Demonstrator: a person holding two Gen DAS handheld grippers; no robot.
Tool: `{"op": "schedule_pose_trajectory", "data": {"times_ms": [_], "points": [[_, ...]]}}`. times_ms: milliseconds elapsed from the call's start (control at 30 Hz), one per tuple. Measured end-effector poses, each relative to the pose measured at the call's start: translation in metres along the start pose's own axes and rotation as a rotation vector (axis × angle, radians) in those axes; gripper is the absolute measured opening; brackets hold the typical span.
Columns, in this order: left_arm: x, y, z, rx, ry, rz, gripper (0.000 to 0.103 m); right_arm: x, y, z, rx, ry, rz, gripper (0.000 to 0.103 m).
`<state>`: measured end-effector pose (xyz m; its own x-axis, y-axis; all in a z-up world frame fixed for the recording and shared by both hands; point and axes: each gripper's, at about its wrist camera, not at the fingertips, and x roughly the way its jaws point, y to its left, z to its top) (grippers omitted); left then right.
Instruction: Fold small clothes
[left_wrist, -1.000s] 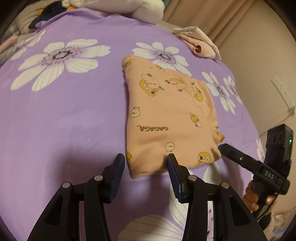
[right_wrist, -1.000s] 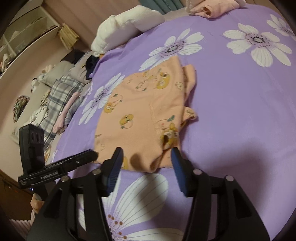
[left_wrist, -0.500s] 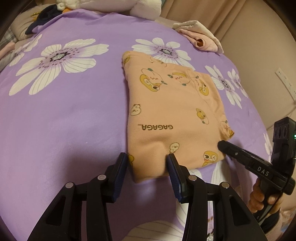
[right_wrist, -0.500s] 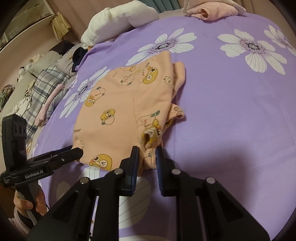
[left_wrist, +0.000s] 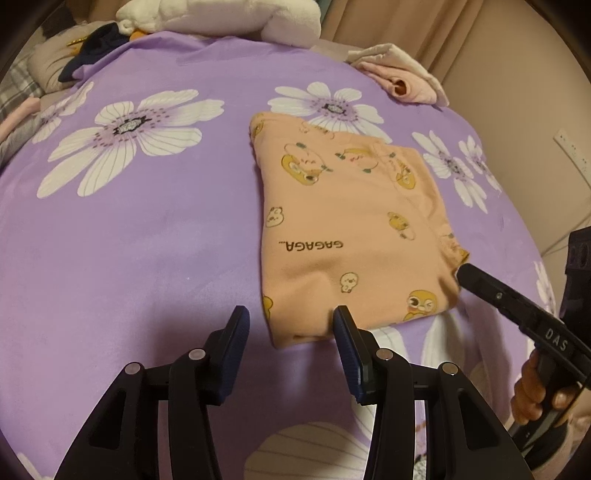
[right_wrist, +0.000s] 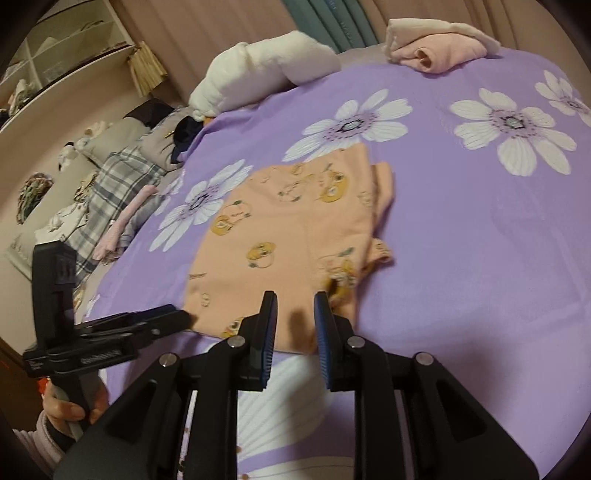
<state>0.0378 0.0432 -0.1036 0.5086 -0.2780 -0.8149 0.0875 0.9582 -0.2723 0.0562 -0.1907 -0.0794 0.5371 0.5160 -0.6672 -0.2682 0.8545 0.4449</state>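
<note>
A folded peach garment (left_wrist: 351, 229) with yellow cartoon prints and the word GAGAGA lies flat on the purple flowered bedspread (left_wrist: 147, 229). It also shows in the right wrist view (right_wrist: 291, 240). My left gripper (left_wrist: 290, 328) is open and empty, its fingers on either side of the garment's near left corner. My right gripper (right_wrist: 295, 317) is partly open and empty, just above the garment's near right edge; in the left wrist view its tip (left_wrist: 467, 275) touches the right corner.
A folded pink garment (left_wrist: 402, 77) lies at the far right of the bed. White plush pillows (left_wrist: 221, 18) sit at the head. Plaid and grey clothes (right_wrist: 110, 192) are piled along the bed's left side. A wall with a socket (left_wrist: 569, 147) is to the right.
My right gripper closed down half a second ago and has now opened part way. Both grippers have drawn back slightly from the garment's near edge. The garment lies as before.
</note>
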Motion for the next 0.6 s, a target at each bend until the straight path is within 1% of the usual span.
{"op": "schedule_pose_trajectory", "data": {"times_ms": [133,300,433,500,600], "points": [[0.002,-0.001,-0.001,0.001,0.005,0.015,0.045,0.022,0.001,-0.004,-0.009,0.064,-0.066,0.021],[-0.002,-0.003,-0.003,0.000,0.009,0.020,0.045,0.016,0.000,-0.006,0.002,0.071,-0.074,0.021],[-0.001,-0.006,-0.007,0.014,0.012,0.033,0.045,0.008,0.001,-0.010,-0.001,0.053,-0.062,0.021],[0.001,-0.007,-0.007,0.018,0.012,0.042,0.045,0.010,0.000,-0.010,0.011,0.055,-0.062,0.021],[0.001,-0.009,-0.007,0.024,0.012,0.054,0.045,0.018,-0.002,-0.010,0.020,0.081,-0.083,0.019]]}}
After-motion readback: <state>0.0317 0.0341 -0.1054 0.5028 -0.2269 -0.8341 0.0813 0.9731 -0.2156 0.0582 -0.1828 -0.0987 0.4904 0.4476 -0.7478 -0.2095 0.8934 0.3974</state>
